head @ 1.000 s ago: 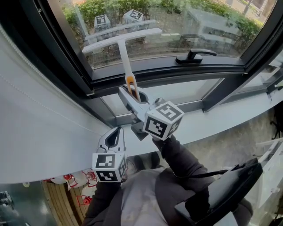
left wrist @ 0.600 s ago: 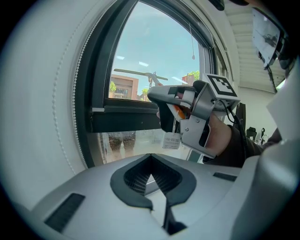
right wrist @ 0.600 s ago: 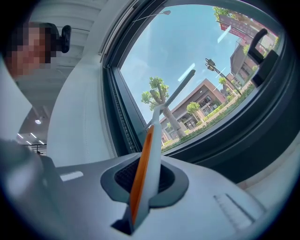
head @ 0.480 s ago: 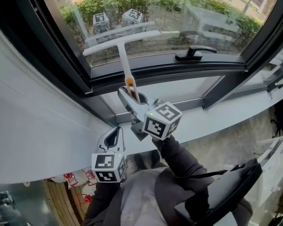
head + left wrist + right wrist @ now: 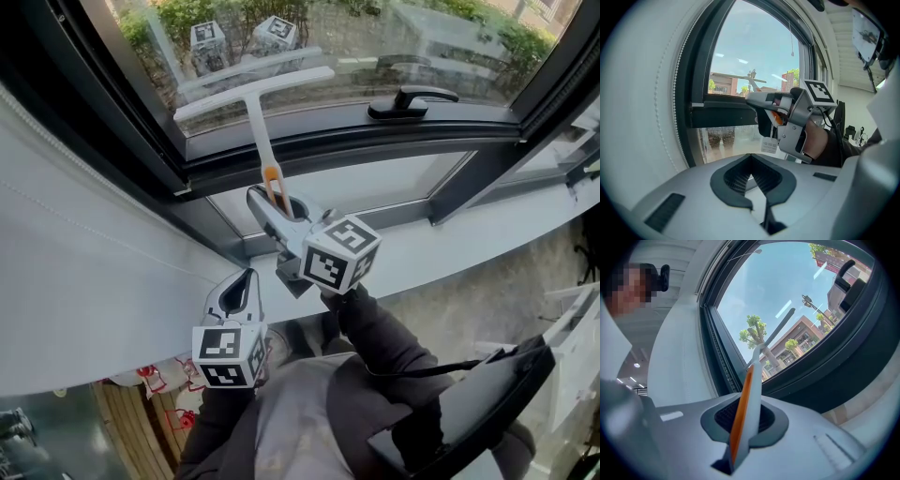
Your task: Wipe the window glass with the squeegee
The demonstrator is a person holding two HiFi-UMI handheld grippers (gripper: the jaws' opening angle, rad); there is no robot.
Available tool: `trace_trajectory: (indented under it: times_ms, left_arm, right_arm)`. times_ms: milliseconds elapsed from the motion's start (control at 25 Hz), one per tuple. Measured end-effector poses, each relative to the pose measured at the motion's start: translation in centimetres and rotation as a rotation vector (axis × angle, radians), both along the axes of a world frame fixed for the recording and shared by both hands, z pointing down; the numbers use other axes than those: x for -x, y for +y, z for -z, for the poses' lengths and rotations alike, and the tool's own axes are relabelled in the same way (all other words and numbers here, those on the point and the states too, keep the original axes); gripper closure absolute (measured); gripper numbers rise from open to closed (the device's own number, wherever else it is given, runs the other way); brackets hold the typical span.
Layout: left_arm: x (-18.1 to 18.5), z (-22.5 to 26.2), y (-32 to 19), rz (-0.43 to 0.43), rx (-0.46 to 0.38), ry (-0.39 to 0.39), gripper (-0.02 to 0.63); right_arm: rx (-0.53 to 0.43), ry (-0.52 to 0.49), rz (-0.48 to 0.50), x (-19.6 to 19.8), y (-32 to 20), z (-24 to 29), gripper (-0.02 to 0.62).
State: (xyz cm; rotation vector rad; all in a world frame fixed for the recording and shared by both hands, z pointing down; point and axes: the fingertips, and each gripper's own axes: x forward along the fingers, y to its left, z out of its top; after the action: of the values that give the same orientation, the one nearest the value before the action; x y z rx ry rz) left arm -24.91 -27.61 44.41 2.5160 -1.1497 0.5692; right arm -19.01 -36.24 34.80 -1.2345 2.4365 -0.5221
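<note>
A white T-shaped squeegee (image 5: pixel 255 117) has its blade against the window glass (image 5: pixel 375 47), low on the pane. My right gripper (image 5: pixel 271 202) is shut on its orange and white handle (image 5: pixel 744 408), and the blade (image 5: pixel 780 326) stretches across the glass ahead. My left gripper (image 5: pixel 249 275) hangs lower and to the left, in front of the white blind, with its jaws together and nothing between them (image 5: pixel 751 157). From the left gripper view I see the right gripper (image 5: pixel 787 110) holding the squeegee (image 5: pixel 751 78) up at the pane.
A black window handle (image 5: pixel 412 98) sits on the dark frame (image 5: pixel 375 141) to the right of the squeegee. A white blind (image 5: pixel 84 281) covers the left side. A pale sill (image 5: pixel 487 230) runs below the frame. A black bag (image 5: pixel 487 403) hangs at the person's side.
The right gripper has drawn the squeegee a little way down the glass toward the frame. The left gripper has stayed in place.
</note>
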Motion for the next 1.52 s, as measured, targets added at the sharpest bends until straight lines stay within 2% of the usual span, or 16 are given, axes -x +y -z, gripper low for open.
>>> trace_trajectory:
  times_ms: [880,1240,1520]
  left_arm:
    - [0.1,-1.9,0.0,-0.021,0.037,-0.011,0.606]
    - [-0.2,-2.8,0.6,-0.032,0.058,-0.024,0.606]
    - [-0.4,-3.4,1.4,-0.037,0.066,-0.031,0.606]
  right_arm:
    - [0.063,-0.014,0.084,0.7,0.4,-4.2,0.578]
    - [0.106,-0.048,0.103,0.3,1.0,-6.4,0.578]
    - [0.105,-0.074,0.121,-0.1,2.1,-7.1,0.578]
